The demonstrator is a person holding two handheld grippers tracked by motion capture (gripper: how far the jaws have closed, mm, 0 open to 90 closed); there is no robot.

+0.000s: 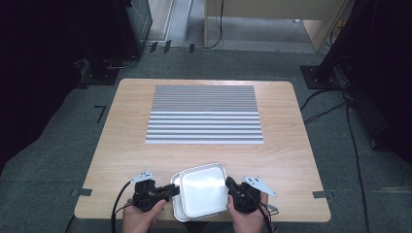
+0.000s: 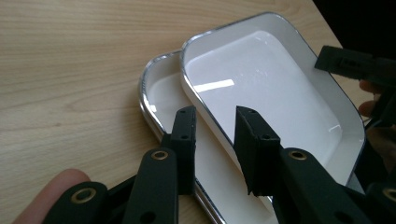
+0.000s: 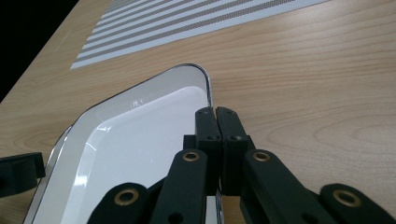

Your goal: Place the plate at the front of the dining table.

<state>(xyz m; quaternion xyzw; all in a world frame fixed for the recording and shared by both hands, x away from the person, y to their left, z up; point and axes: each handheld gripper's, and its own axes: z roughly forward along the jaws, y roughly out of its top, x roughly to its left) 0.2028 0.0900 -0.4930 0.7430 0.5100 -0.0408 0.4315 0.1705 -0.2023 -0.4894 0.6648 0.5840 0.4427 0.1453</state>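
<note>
Two trays stacked at the bench's near edge, tongs on both sides

Upper tray (image 1: 203,188) sits askew on the lower tray (image 1: 176,209). Left tongs (image 1: 171,190) meet the stack's left rim, right tongs (image 1: 229,184) its right rim. Hands come in from below. Striped mat (image 1: 204,114) lies mid-bench (image 1: 126,136), well apart.

left tool (image 2: 212,122) parted, right tool (image 3: 216,111) clamped

High view looks down and forward from above the person's edge of the table (image 1: 121,145), taking in all of it. Both gripper views sit low and close beside the upper tray (image 2: 266,88), facing it from opposite sides; all three share that tray.
</note>
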